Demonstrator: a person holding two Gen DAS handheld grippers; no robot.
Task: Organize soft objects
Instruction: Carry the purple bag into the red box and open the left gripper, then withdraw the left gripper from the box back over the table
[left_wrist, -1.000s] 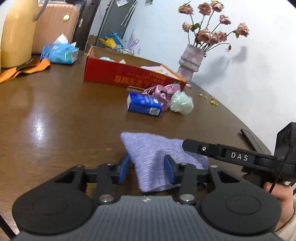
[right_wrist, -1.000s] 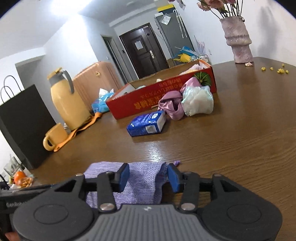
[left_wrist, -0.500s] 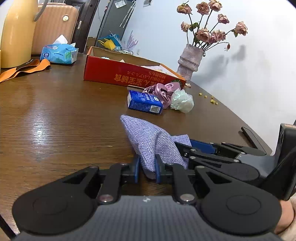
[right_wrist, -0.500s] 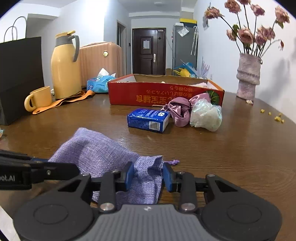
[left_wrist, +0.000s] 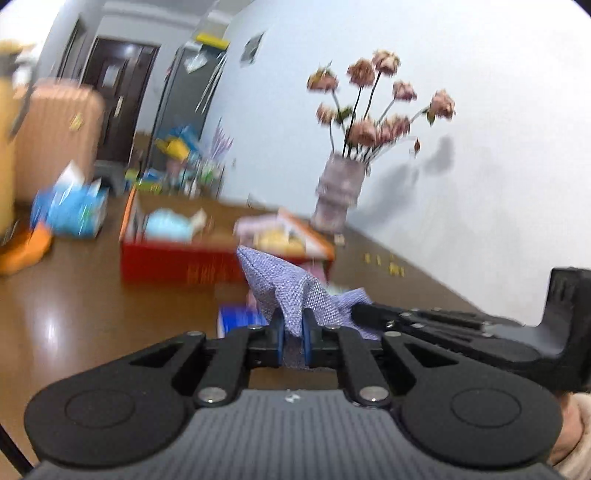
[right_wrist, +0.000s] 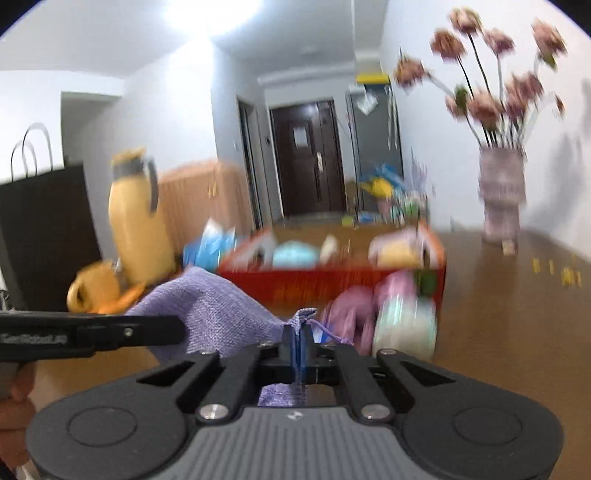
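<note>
A purple woven cloth pouch hangs between both grippers, lifted above the brown table. My left gripper is shut on one edge of it. My right gripper is shut on the other edge, by the drawstring; the pouch spreads to the left there. The red cardboard box with soft items inside stands ahead, also in the right wrist view. A pink satin bundle and a pale green bundle lie in front of the box. Both views are blurred.
A blue packet lies on the table below the pouch. A vase of dried roses stands at the back right. A yellow jug, yellow mug, black bag and blue tissue pack stand at the left.
Both grippers closed fully on the purple pouch and lifted it off the table, moving toward the red box. The views tilted up.
</note>
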